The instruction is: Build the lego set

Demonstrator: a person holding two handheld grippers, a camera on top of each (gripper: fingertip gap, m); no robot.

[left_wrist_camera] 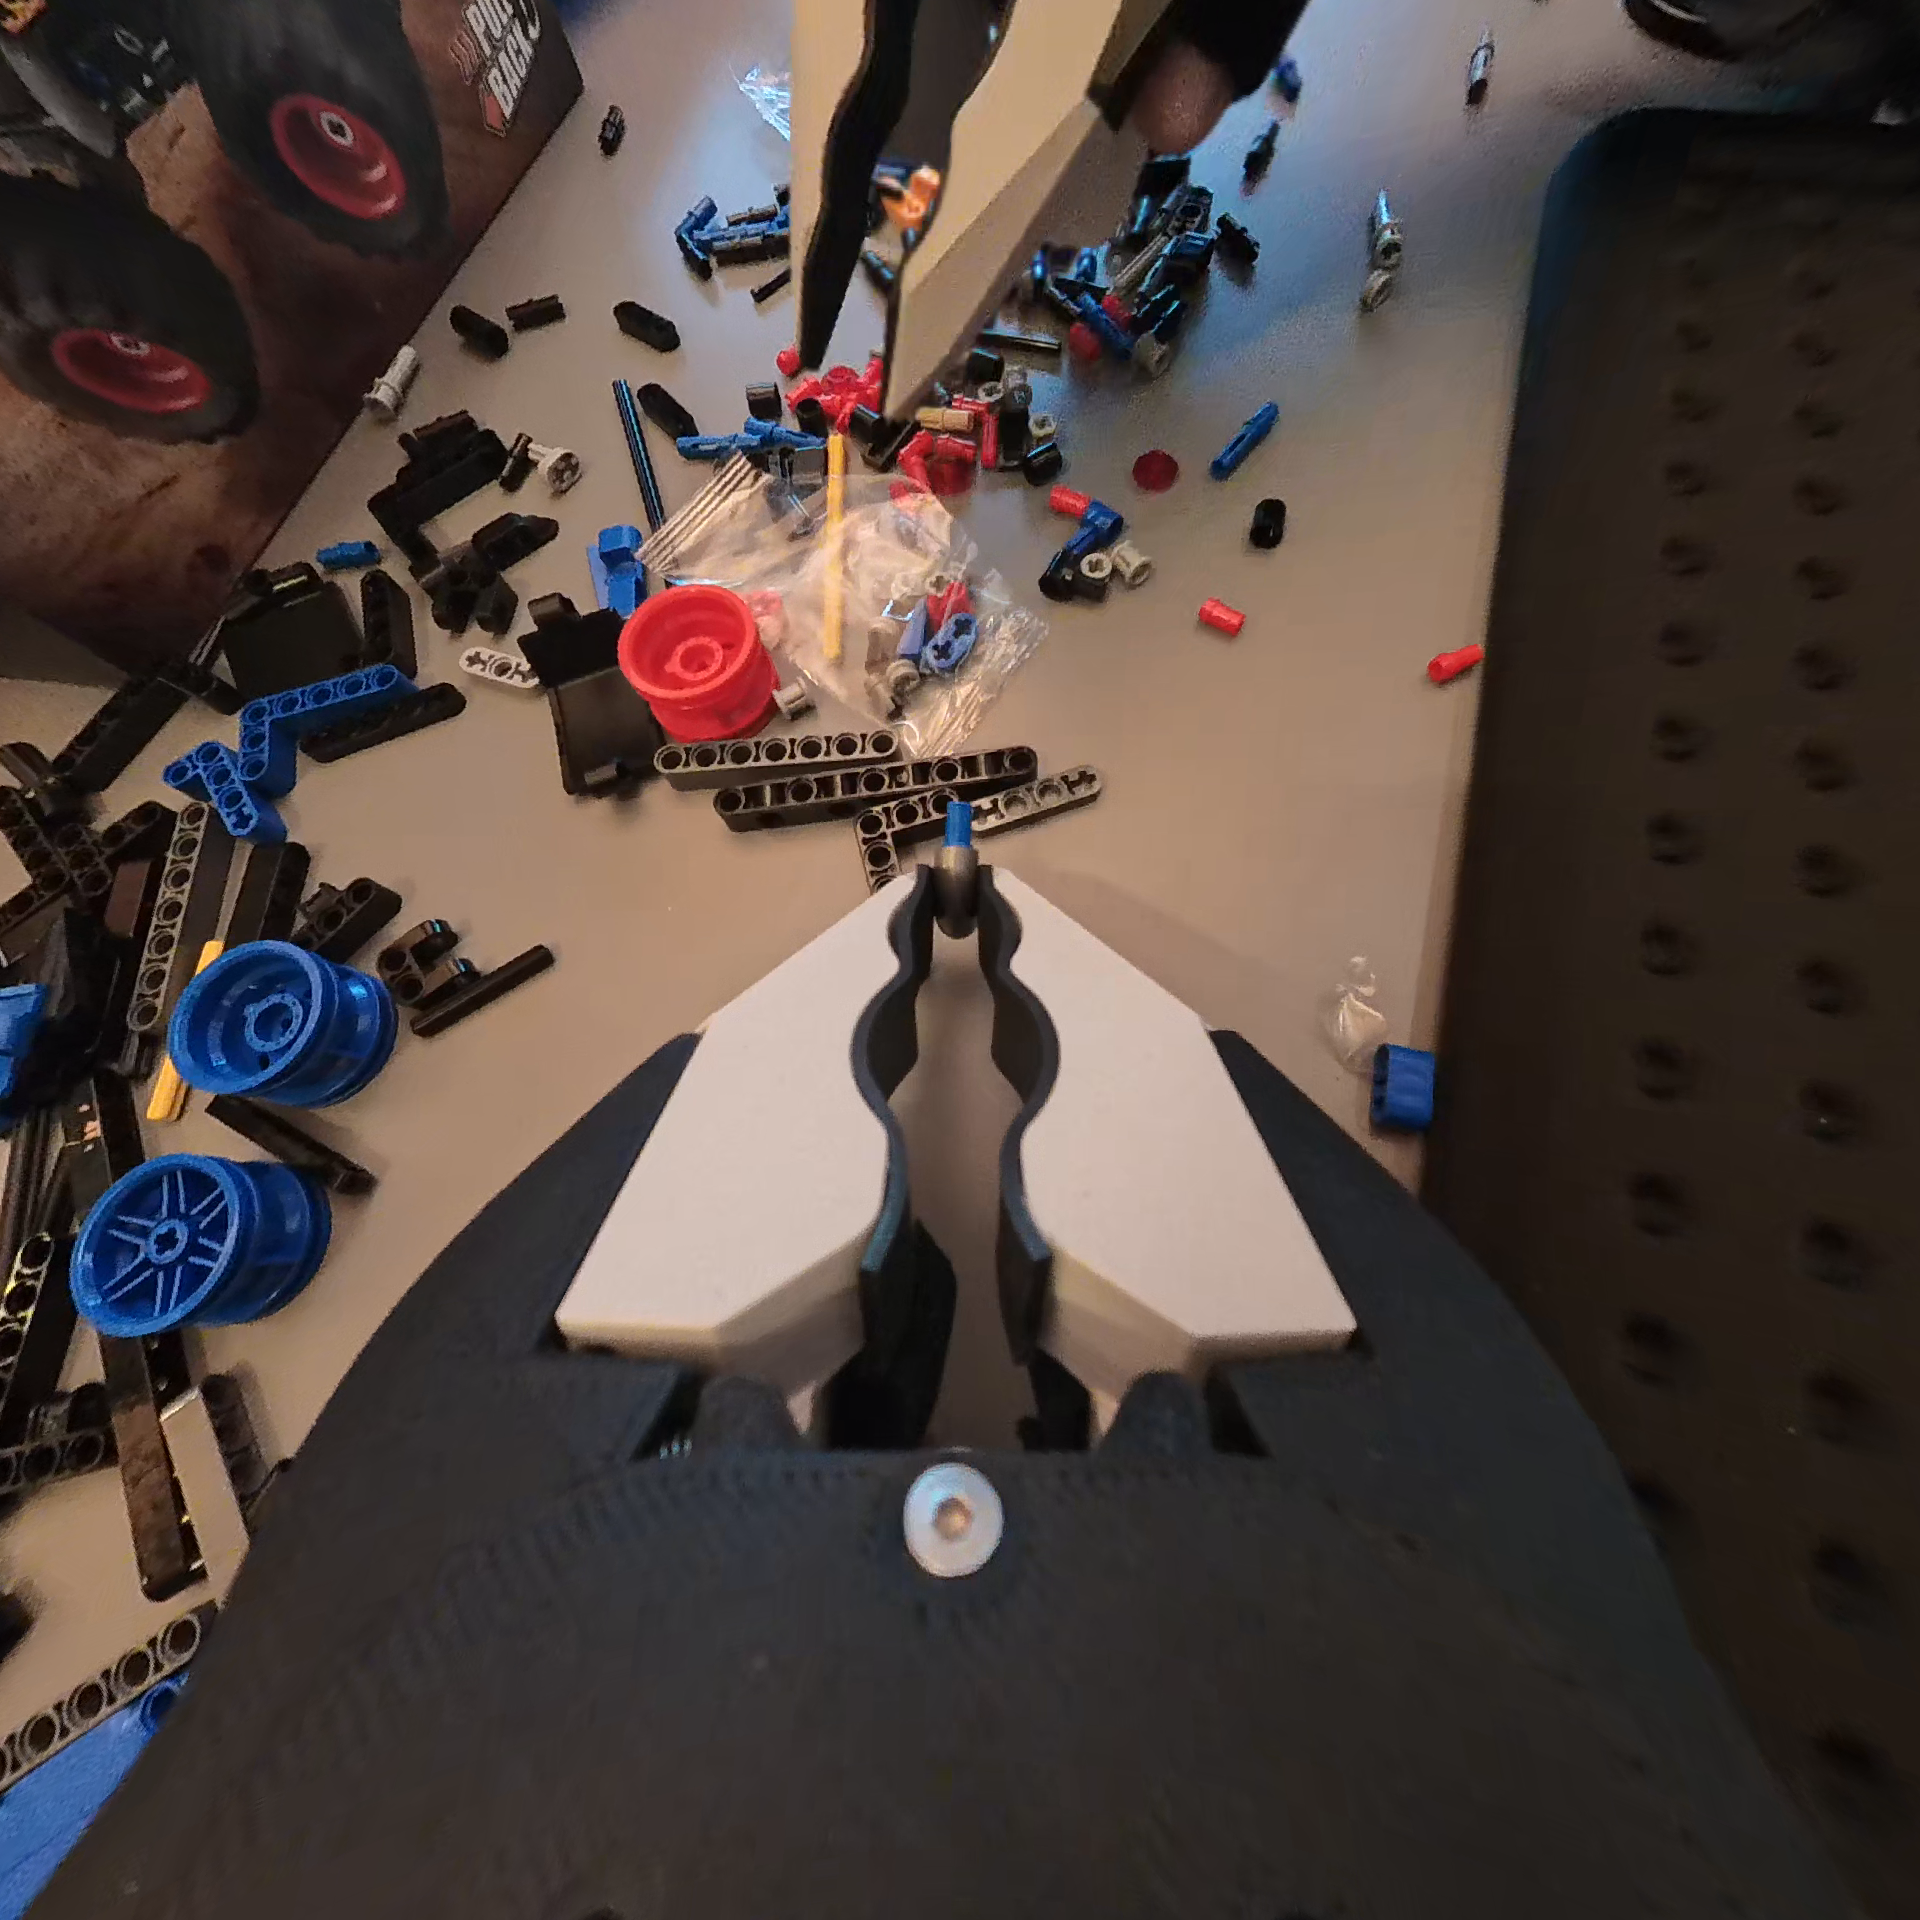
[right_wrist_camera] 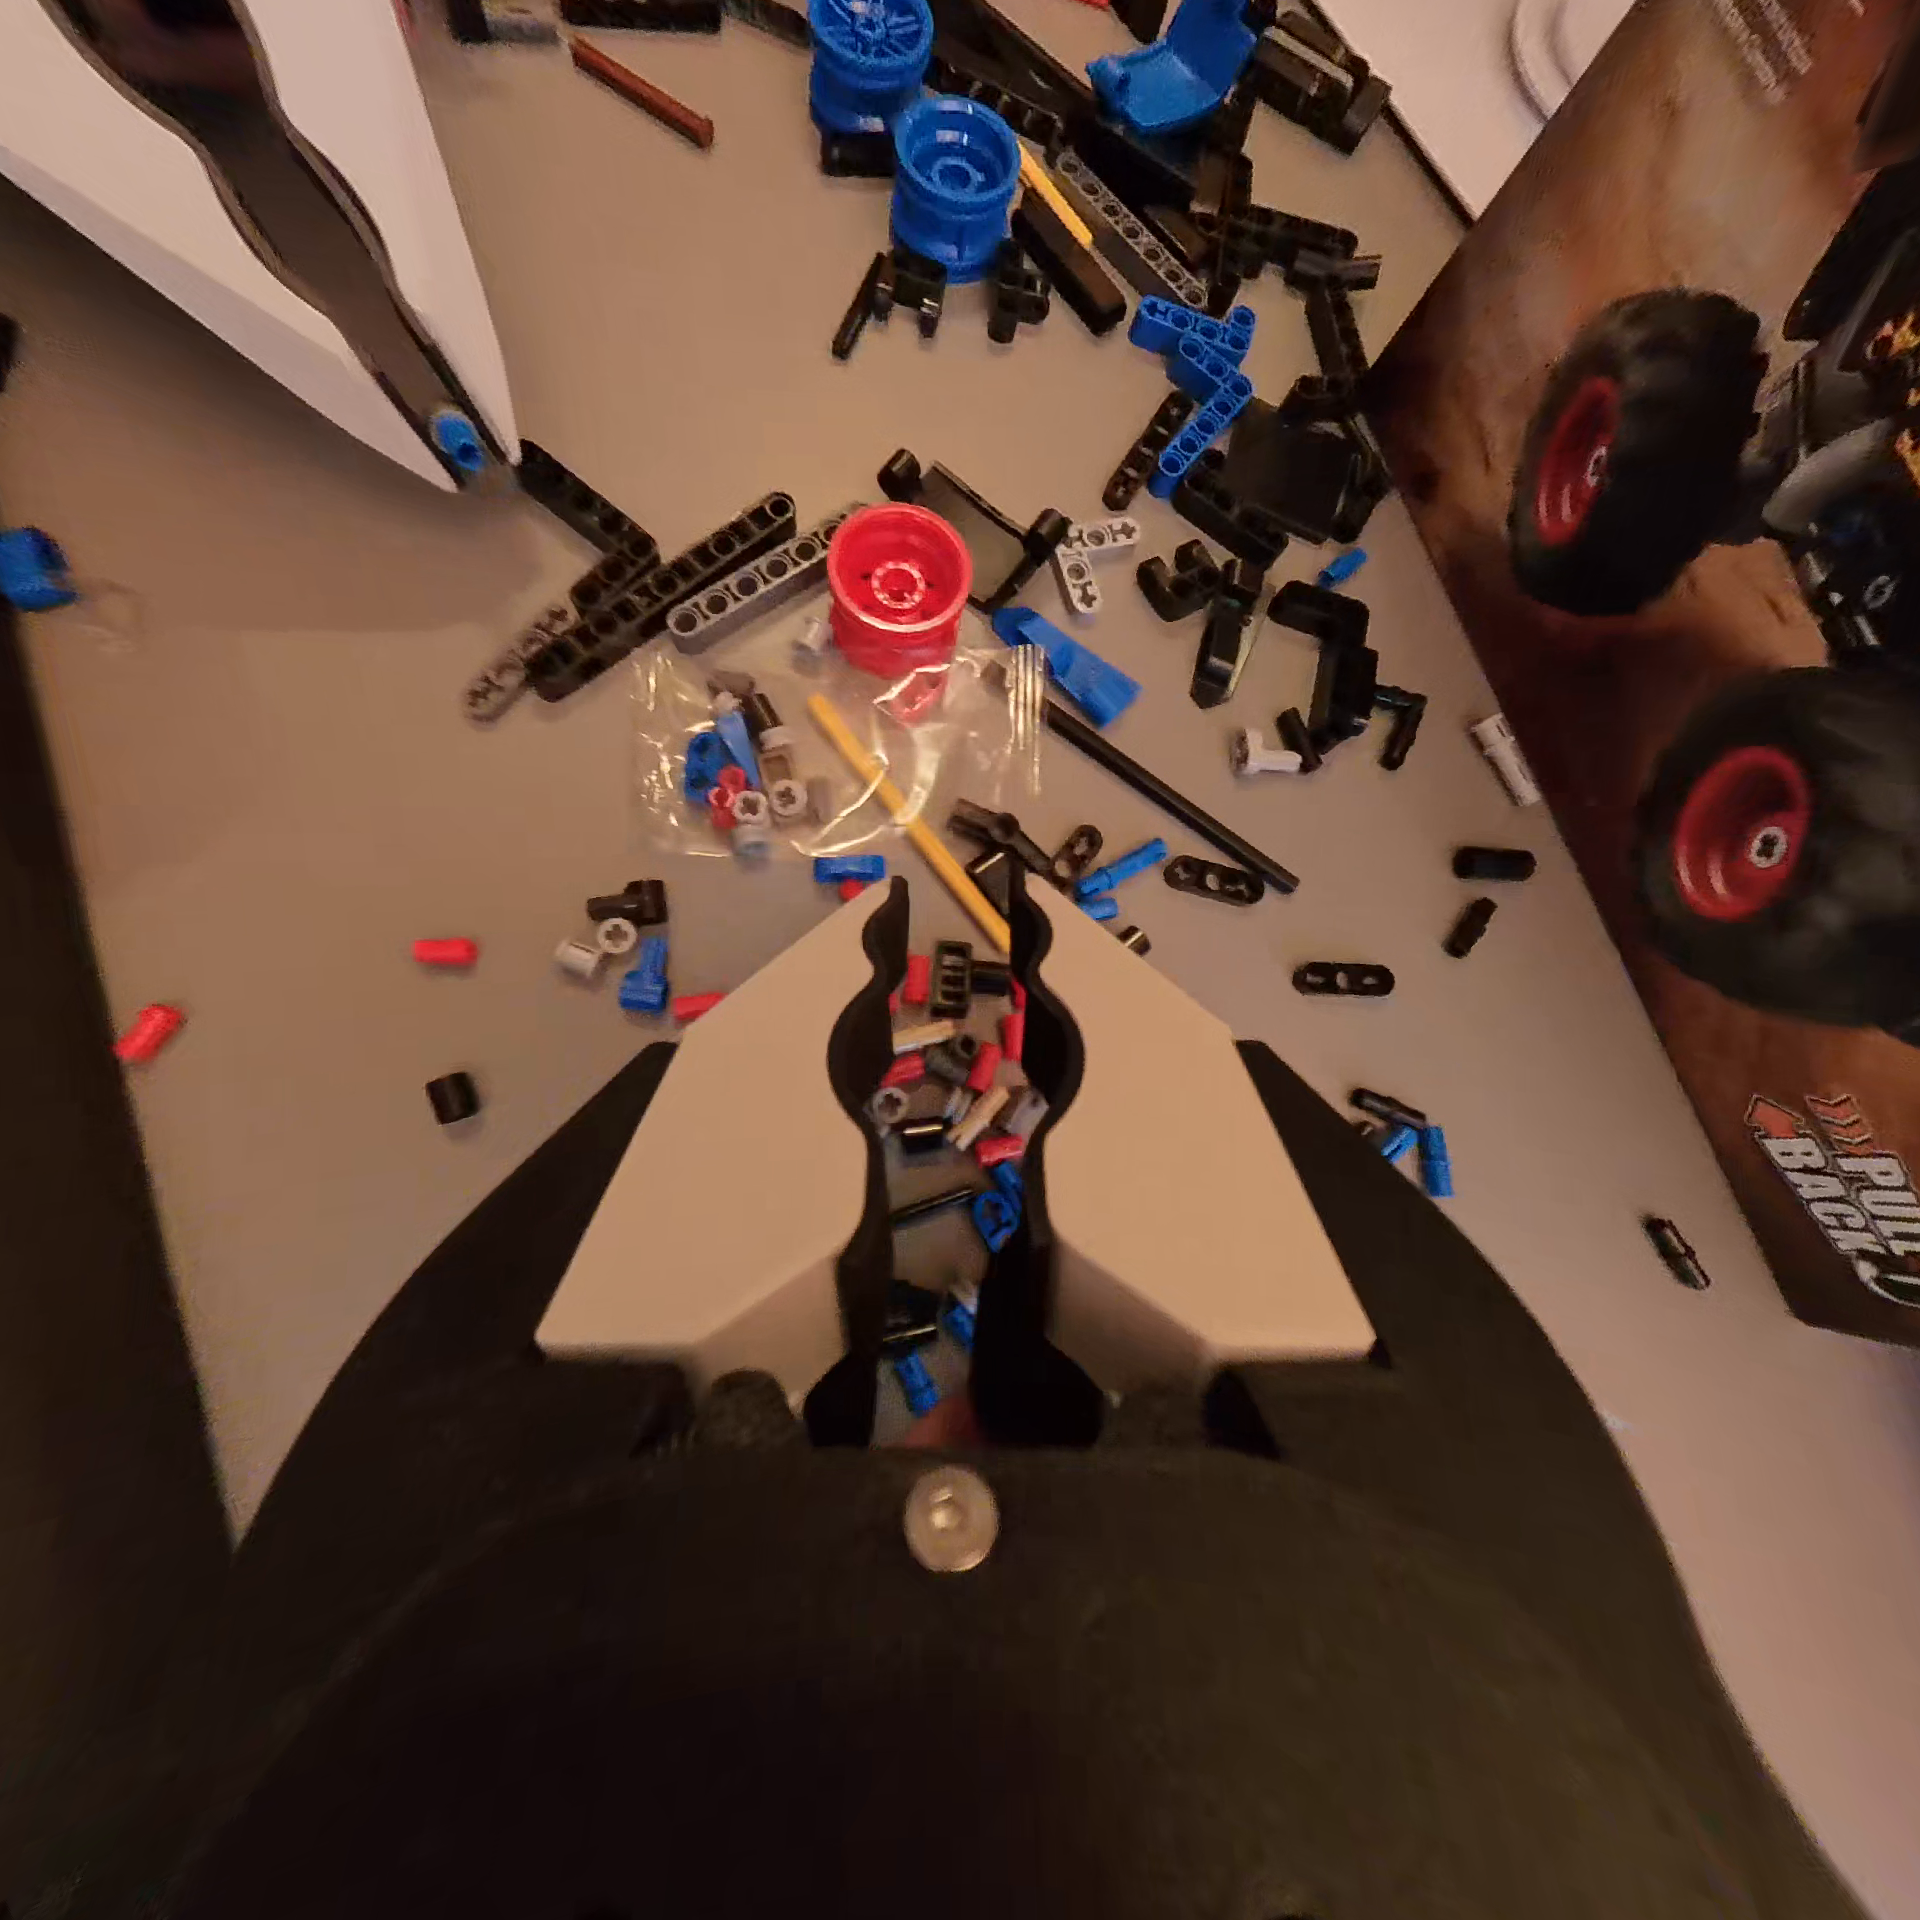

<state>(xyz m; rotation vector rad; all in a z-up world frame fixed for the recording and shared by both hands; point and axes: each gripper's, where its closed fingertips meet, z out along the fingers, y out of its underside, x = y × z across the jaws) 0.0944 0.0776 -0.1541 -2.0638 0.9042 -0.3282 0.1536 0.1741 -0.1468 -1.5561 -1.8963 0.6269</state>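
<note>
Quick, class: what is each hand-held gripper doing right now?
Left hand-held gripper: closed, holding a small blue-and-grey pin.
Right hand-held gripper: open, empty, over the pile of small pieces.

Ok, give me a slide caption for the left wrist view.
Left gripper pinches a small blue-and-grey pin above scattered lego parts.

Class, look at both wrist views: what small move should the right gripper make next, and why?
Probably lower and close on one small piece: the right gripper hovers open over the pile of small pieces, while the left gripper already pinches a blue-tipped pin.
</note>
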